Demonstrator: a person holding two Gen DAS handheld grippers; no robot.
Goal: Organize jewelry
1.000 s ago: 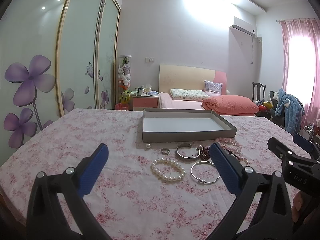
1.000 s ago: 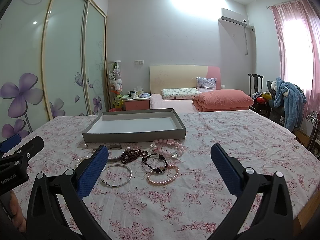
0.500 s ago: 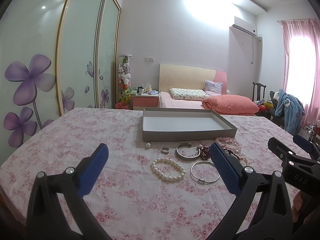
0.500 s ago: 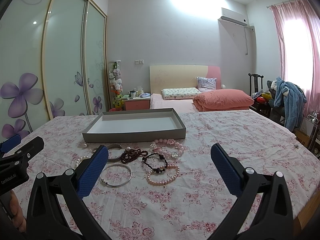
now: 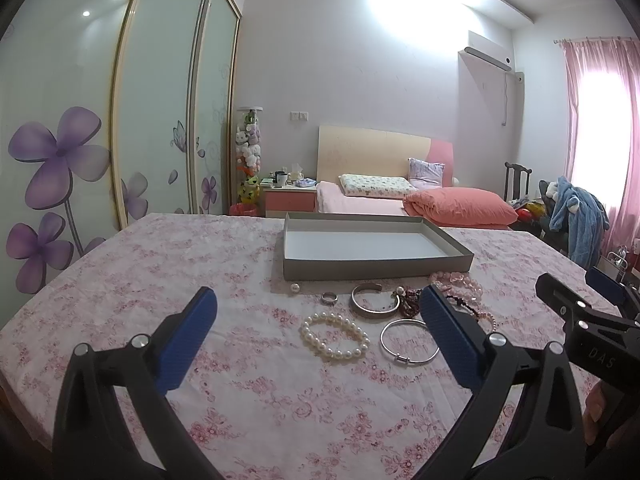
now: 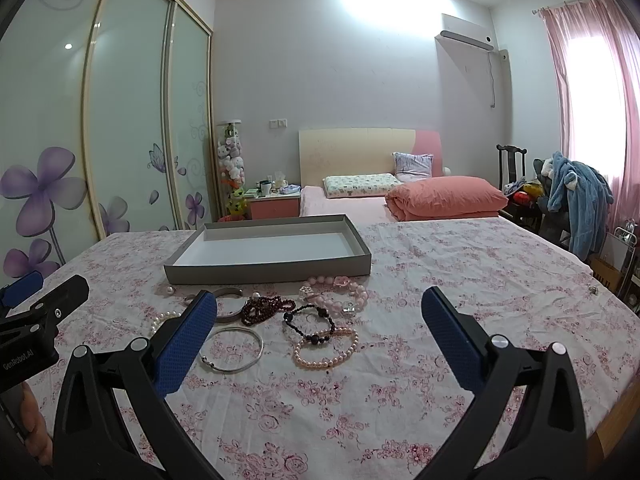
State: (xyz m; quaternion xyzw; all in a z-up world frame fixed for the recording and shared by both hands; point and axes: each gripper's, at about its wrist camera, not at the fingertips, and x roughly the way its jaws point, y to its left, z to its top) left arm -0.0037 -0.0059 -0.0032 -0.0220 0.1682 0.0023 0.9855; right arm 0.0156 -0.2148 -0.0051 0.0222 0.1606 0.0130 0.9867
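Left wrist view: we hold both grippers, left (image 5: 316, 304) and right (image 6: 320, 304), jaws spread, above the table (image 5: 120, 280); the bracelets (image 6: 324, 348) lie loose before the tray (image 6: 268, 272), bare cloth all round.

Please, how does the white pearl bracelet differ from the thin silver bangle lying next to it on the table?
The white pearl bracelet is a ring of round, pale beads; the thin silver bangle is one smooth metal wire with a small clasp. The bracelet looks thicker and lies to the left in the left wrist view; the bangle looks wider and its right edge is hidden behind a blue pad. Both lie flat on the floral tablecloth, in front of the grey tray.
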